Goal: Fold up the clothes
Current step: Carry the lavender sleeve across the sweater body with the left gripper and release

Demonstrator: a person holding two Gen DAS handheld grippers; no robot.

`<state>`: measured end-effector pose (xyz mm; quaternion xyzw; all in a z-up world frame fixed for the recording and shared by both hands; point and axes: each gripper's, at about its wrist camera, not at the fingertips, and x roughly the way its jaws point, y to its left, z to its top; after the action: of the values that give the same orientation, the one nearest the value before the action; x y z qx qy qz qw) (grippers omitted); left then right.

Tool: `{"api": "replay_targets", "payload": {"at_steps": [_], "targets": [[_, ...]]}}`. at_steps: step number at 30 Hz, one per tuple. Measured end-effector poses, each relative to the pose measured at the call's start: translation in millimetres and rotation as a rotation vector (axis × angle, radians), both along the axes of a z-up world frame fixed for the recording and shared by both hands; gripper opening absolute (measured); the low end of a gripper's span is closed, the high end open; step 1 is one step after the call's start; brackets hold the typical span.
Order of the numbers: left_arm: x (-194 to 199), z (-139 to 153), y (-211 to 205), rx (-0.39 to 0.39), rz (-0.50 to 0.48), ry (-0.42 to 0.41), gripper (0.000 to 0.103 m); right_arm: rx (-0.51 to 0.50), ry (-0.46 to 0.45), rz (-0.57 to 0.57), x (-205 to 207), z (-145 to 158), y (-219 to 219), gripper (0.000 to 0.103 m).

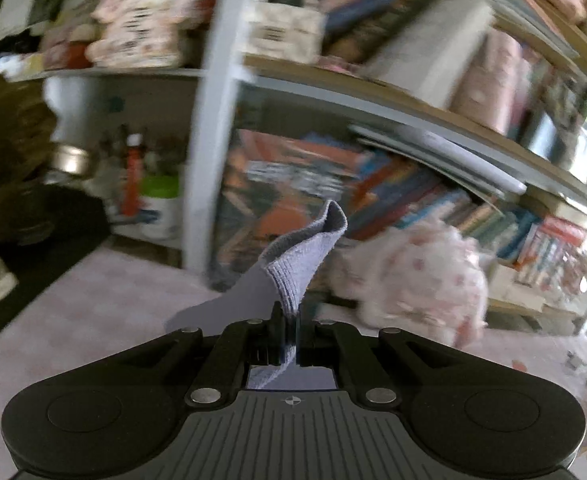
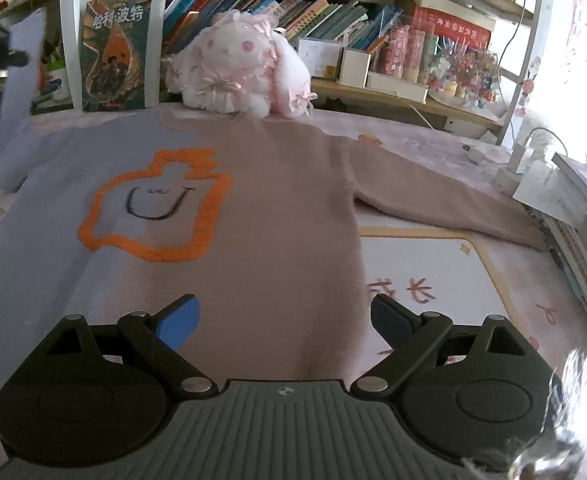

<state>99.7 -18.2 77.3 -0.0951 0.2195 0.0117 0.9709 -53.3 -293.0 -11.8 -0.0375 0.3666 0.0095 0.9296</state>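
A lilac sweater [image 2: 277, 208] with an orange outline design [image 2: 153, 208] lies flat, front up, on the pink table mat [image 2: 433, 264]. Its right sleeve [image 2: 445, 204] stretches out to the right. Its left sleeve [image 2: 21, 92] is lifted up at the far left. My left gripper [image 1: 289, 332] is shut on that sleeve's ribbed cuff [image 1: 301, 256] and holds it up in the air; the view is blurred. My right gripper [image 2: 285, 320] is open and empty, hovering just above the sweater's lower hem.
A pink and white plush toy [image 2: 241, 72] sits at the sweater's collar. A bookshelf [image 2: 317, 4] full of books stands behind. White chargers and cables [image 2: 521, 164] and stacked books [image 2: 581, 220] lie at the right edge. A dark mat [image 1: 33, 248] lies on the left.
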Motion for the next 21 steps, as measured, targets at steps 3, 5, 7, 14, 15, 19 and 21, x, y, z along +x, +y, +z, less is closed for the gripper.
{"api": "replay_targets", "payload": {"at_steps": [3, 5, 7, 14, 15, 19, 21], "targets": [[12, -1, -37, 0.025, -0.031, 0.010, 0.003, 0.015, 0.008, 0.013, 0, -3, -23, 0.093], [19, -3, -61, 0.041, -0.052, 0.018, 0.003, 0.024, 0.014, 0.013, -1, -5, -37, 0.093], [26, -6, -82, 0.057, -0.069, 0.030, 0.003, 0.031, 0.020, 0.012, -3, -7, -49, 0.093], [37, -27, -136, 0.116, -0.122, 0.088, 0.003, 0.046, 0.028, 0.013, -6, -10, -77, 0.093], [38, -30, -142, 0.126, -0.127, 0.096, 0.003, 0.048, 0.030, 0.012, -6, -10, -80, 0.093], [43, -43, -162, 0.164, -0.150, 0.127, 0.003, 0.058, 0.041, 0.003, -7, -12, -89, 0.093], [44, -50, -170, 0.178, -0.158, 0.148, 0.003, 0.061, 0.045, 0.000, -7, -13, -92, 0.093]]}}
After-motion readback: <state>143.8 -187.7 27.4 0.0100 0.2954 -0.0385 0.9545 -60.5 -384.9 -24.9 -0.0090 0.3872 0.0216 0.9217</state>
